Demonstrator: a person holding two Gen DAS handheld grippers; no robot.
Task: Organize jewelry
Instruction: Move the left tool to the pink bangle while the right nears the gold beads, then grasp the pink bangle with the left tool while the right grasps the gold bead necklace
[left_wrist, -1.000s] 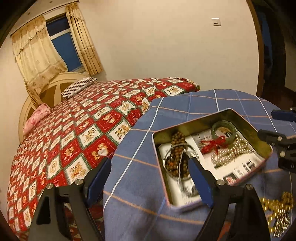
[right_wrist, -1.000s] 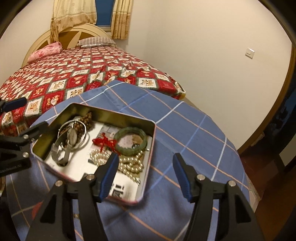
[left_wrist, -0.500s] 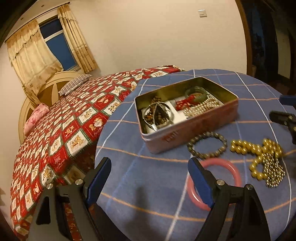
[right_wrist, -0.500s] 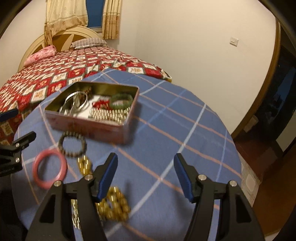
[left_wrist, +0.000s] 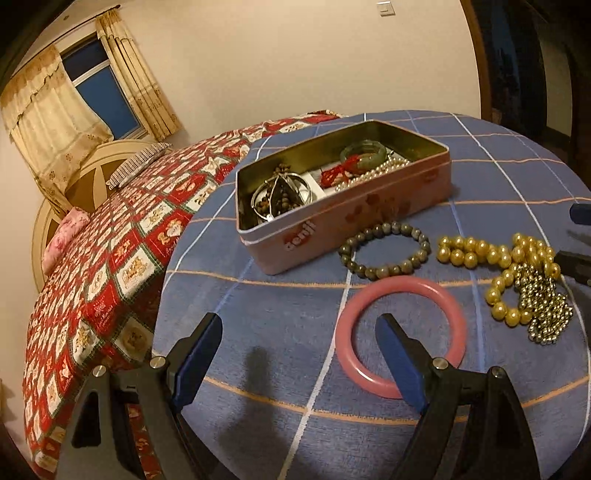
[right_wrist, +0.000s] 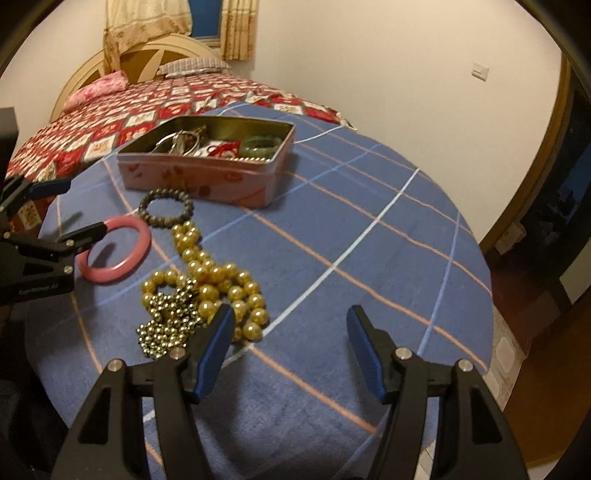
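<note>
A pink tin (left_wrist: 369, 206) (right_wrist: 207, 177) stands open on the round blue checked table (left_wrist: 280, 295), holding a green bangle (left_wrist: 364, 155), pearls, a red tassel, silver rings and wooden beads. In front of it lie a grey bead bracelet (left_wrist: 384, 251) (right_wrist: 166, 208), a pink bangle (left_wrist: 400, 332) (right_wrist: 114, 254), a gold pearl necklace (left_wrist: 498, 258) (right_wrist: 218, 280) and a small-bead chain (left_wrist: 543, 306) (right_wrist: 170, 321). My left gripper (left_wrist: 299, 332) is open and empty, its right finger over the pink bangle's opening. My right gripper (right_wrist: 291, 325) is open and empty, its left finger beside the gold pearls.
A bed with a red patterned quilt (left_wrist: 110, 258) (right_wrist: 147, 99) lies beyond the table's left edge. A window with curtains (left_wrist: 103, 92) and a wall stand behind. A dark doorway (right_wrist: 554, 221) and wooden floor lie to the right of the table.
Both grippers have pulled back from above the tin and sunk toward the table's near side. The loose jewelry in front of the tin has come into view. Both stay open.
</note>
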